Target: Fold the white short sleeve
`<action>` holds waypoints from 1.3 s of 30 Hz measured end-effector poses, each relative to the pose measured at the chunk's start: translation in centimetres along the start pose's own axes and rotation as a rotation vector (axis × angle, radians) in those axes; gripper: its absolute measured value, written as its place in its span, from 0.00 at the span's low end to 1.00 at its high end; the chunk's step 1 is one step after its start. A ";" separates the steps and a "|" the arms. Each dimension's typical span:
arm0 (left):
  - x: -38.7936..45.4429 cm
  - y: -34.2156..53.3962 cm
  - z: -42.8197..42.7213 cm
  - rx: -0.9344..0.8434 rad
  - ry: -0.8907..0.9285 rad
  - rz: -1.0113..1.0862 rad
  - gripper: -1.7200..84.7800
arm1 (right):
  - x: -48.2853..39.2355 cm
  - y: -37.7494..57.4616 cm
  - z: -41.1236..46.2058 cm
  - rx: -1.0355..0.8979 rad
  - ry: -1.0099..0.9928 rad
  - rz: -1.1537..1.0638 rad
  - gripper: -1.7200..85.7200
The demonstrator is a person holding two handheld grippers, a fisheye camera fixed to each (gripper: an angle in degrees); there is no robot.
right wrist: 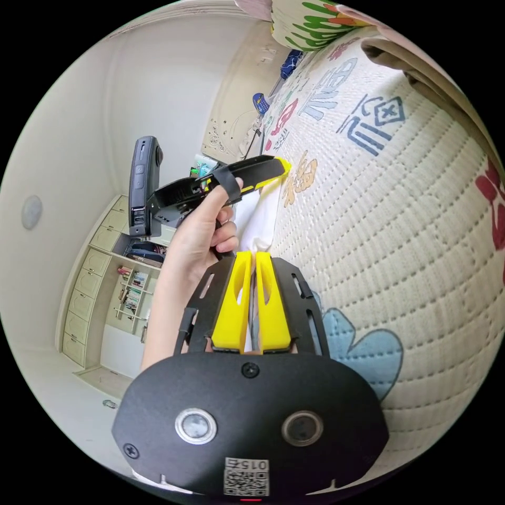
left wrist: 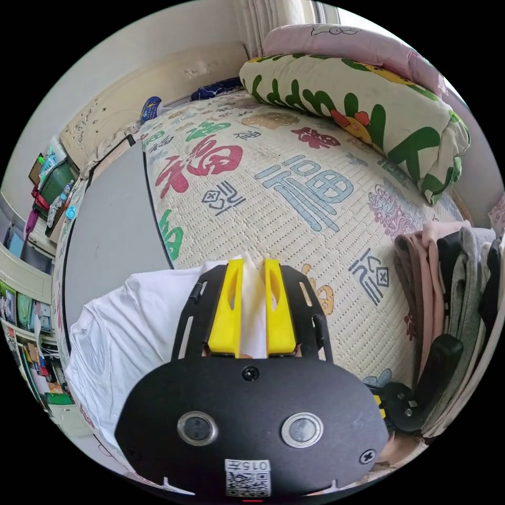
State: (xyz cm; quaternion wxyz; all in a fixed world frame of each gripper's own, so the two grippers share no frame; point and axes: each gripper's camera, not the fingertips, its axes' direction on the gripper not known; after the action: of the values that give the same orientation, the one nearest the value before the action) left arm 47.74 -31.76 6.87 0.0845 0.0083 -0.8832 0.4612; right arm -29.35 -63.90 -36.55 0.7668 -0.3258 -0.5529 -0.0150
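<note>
Between my left jaws [left wrist: 251, 273] sits a pinch of the white shirt [left wrist: 131, 331]. Both yellow jaws press on the cloth. My right jaws [right wrist: 251, 273] grip another bit of the shirt [right wrist: 260, 215] too, clamped tight on it. In the right gripper view I see my other gripper [right wrist: 231, 181] and the hand [right wrist: 202, 231] that holds it, close by, with white cloth strung between the two. The shirt hangs off the edge of the bed [left wrist: 315, 210], lifted up, not laid flat. I think the fold has hardly begun: the shirt must be spread out on the bed, then folded. A big pillow [left wrist: 357, 100] lies at the far end. A pile of clothes [left wrist: 452, 284] sits near my side and could crowd the shirt.
</note>
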 end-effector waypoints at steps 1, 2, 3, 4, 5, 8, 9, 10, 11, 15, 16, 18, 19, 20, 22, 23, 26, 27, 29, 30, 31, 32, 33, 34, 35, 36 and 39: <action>0.1 0.3 0.3 0.001 0.003 0.002 0.07 | 0.3 0.5 0.2 0.002 0.003 -0.004 0.02; 0.2 0.9 0.8 0.007 0.007 0.002 0.04 | 1.1 1.7 0.5 0.007 0.007 -0.010 0.02; 0.3 1.7 1.2 0.016 0.008 0.001 0.03 | 1.9 2.8 0.9 0.010 0.006 -0.014 0.02; 0.3 2.1 1.3 0.025 0.010 -0.001 0.02 | 2.4 3.4 1.1 0.010 0.005 -0.016 0.02; 0.1 3.2 1.2 0.058 0.010 -0.014 0.02 | 3.3 4.7 1.5 0.010 0.004 -0.021 0.02; -1.2 6.7 -0.8 0.189 0.001 -0.068 0.01 | 5.0 8.1 2.4 0.026 0.020 -0.075 0.02; -2.2 8.3 -2.1 0.251 0.004 -0.088 0.01 | 5.2 9.6 2.8 0.032 0.043 -0.118 0.02; -2.6 9.2 -2.8 0.283 0.006 -0.090 0.01 | 5.3 10.5 3.1 0.037 0.057 -0.145 0.02; -3.7 11.2 -4.2 0.339 0.001 -0.093 0.01 | 5.3 12.3 3.6 0.049 0.088 -0.201 0.02; -7.7 20.0 -8.4 0.464 -0.038 -0.101 0.02 | 4.7 19.7 6.3 0.045 0.125 -0.483 0.02; -8.3 21.5 -8.8 0.474 -0.036 -0.100 0.02 | 4.7 20.9 6.7 0.036 0.126 -0.528 0.02; -10.4 28.3 -9.4 0.508 -0.036 -0.099 0.01 | 4.7 25.6 8.8 -0.036 0.124 -0.687 0.03; -10.9 30.0 -9.3 0.510 -0.034 -0.102 0.01 | 4.8 26.8 9.5 -0.062 0.124 -0.726 0.03; -12.1 33.3 -8.8 0.507 -0.020 -0.113 0.01 | 5.2 29.4 11.1 -0.124 0.120 -0.803 0.03; -13.9 37.5 -7.4 0.467 0.033 -0.126 0.01 | 6.3 33.1 13.9 -0.237 0.130 -0.901 0.04; -15.0 39.5 -5.9 0.394 0.100 -0.108 0.02 | 7.4 35.4 15.6 -0.304 0.156 -0.947 0.05; -17.0 44.3 -4.3 0.351 0.147 -0.096 0.03 | 10.2 39.3 16.8 -0.280 0.214 -1.012 0.11; -17.1 45.6 -4.1 0.357 0.142 -0.083 0.04 | 11.9 40.0 16.4 -0.227 0.246 -1.007 0.11; -16.5 46.5 -3.5 0.347 0.129 -0.055 0.05 | 14.6 40.7 15.9 -0.155 0.301 -0.987 0.11; -15.7 46.6 -2.9 0.337 0.118 -0.031 0.06 | 16.5 41.3 16.1 -0.132 0.329 -0.981 0.11; -15.3 46.5 -2.5 0.333 0.112 -0.023 0.06 | 17.4 41.6 16.3 -0.131 0.340 -0.981 0.11; -14.6 46.2 -1.7 0.333 0.107 -0.013 0.07 | 19.2 42.3 17.2 -0.151 0.361 -0.986 0.11; -14.1 45.6 -0.6 0.329 0.107 -0.011 0.08 | 20.7 43.1 18.5 -0.193 0.388 -1.004 0.11; -13.9 45.1 0.1 0.324 0.109 -0.014 0.08 | 21.5 43.6 19.2 -0.216 0.400 -1.016 0.12; -13.6 43.8 1.7 0.306 0.115 -0.028 0.09 | 22.8 44.9 20.6 -0.272 0.409 -1.055 0.13; -13.4 42.3 3.7 0.277 0.126 -0.045 0.11 | 23.9 46.2 21.8 -0.327 0.399 -1.103 0.14; -12.7 38.0 9.1 0.198 0.210 -0.094 0.15 | 26.8 48.8 24.7 -0.375 0.471 -1.174 0.15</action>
State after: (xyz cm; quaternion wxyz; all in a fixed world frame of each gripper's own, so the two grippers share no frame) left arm 55.43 -18.16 -31.16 0.1968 0.0093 -0.8184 0.5397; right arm -20.94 -3.68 -32.75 0.6619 -0.0862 -0.4440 -0.5977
